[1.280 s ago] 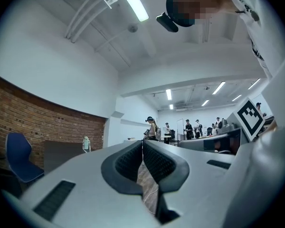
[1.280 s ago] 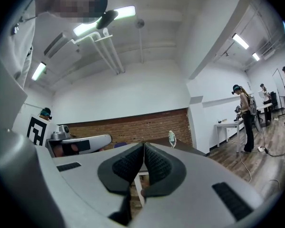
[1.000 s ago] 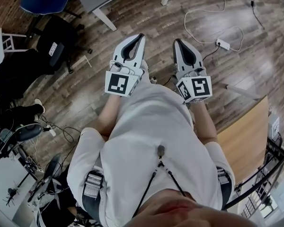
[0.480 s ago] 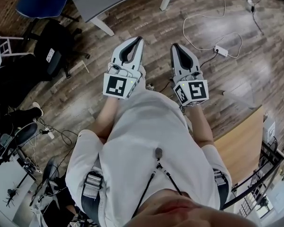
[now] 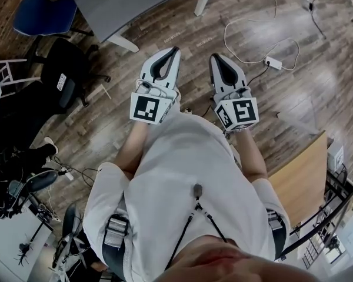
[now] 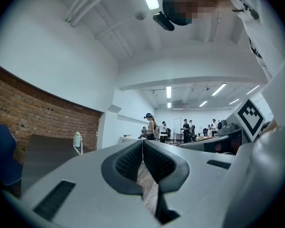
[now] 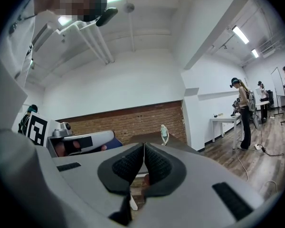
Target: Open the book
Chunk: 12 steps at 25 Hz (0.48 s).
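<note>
Both your left gripper (image 5: 173,53) and right gripper (image 5: 215,59) are clenched empty; the book isn't clearly visible, but expect a light cover, best lifted at its free edge

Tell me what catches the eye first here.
The white-and-black left claw and right claw jut side by side, shut and empty, above the dark wooden plank floor. A white power strip on a looping cable lies upper right; a grey table stands ahead.
</note>
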Tool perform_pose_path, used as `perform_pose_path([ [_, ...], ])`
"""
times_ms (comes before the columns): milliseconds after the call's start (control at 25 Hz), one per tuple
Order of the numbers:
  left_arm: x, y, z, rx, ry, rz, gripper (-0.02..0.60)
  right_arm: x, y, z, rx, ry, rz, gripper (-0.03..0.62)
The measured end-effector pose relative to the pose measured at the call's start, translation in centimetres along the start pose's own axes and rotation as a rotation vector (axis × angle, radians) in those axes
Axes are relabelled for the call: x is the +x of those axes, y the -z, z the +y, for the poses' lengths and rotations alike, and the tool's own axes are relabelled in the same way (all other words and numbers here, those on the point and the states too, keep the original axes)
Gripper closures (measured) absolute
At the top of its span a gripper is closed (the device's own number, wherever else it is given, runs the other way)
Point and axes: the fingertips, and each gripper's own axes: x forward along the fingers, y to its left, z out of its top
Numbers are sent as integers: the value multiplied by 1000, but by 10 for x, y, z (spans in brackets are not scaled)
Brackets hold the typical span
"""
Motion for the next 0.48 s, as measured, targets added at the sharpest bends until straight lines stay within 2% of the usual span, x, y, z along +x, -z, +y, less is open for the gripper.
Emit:
perform_pose_path([
  [480, 44, -16, 75, -2, -3, -12, 558, 84, -26, -4, -23, -10, -2, 556],
])
